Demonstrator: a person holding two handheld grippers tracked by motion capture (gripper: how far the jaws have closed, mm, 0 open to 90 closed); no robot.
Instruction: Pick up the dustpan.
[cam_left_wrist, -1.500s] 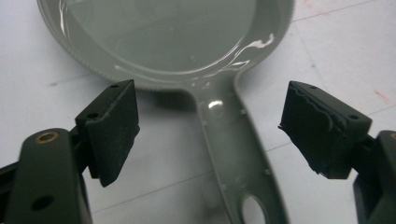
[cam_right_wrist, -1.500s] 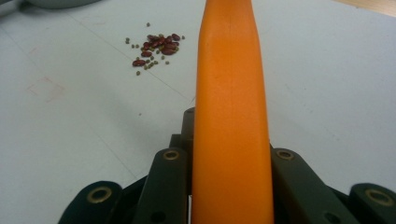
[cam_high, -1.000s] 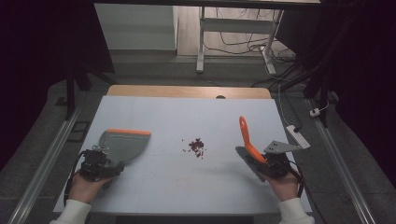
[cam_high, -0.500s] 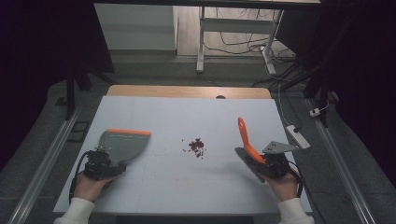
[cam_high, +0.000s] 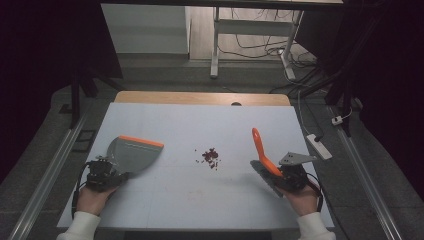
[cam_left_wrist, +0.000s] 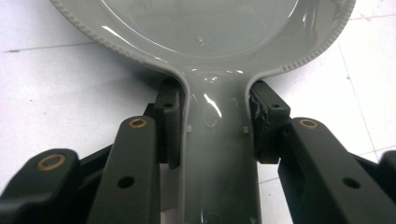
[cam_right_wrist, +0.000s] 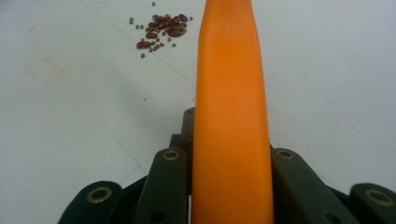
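A grey dustpan (cam_high: 132, 152) with an orange front lip lies flat at the table's left. My left gripper (cam_high: 102, 172) sits at its rear end. In the left gripper view the jaws have just been closing, and the pads (cam_left_wrist: 170, 126) now press both sides of the dustpan's handle (cam_left_wrist: 217, 140). On the right, my right gripper (cam_high: 290, 177) is shut on a brush's orange handle (cam_high: 260, 147), which slants up and away; the same handle (cam_right_wrist: 231, 116) runs up between the jaws. A small pile of red beans (cam_high: 210, 156) with tiny green ones lies between the two tools.
The white tabletop (cam_high: 200, 120) has a wooden strip along its far edge. A white power strip (cam_high: 320, 145) lies off the right side. Metal rails run down both sides, with desk legs and cables beyond.
The left gripper has drawn in around the dustpan's handle with a slight shift of the hand. The right hand, brush, dustpan and beans stay where they were.
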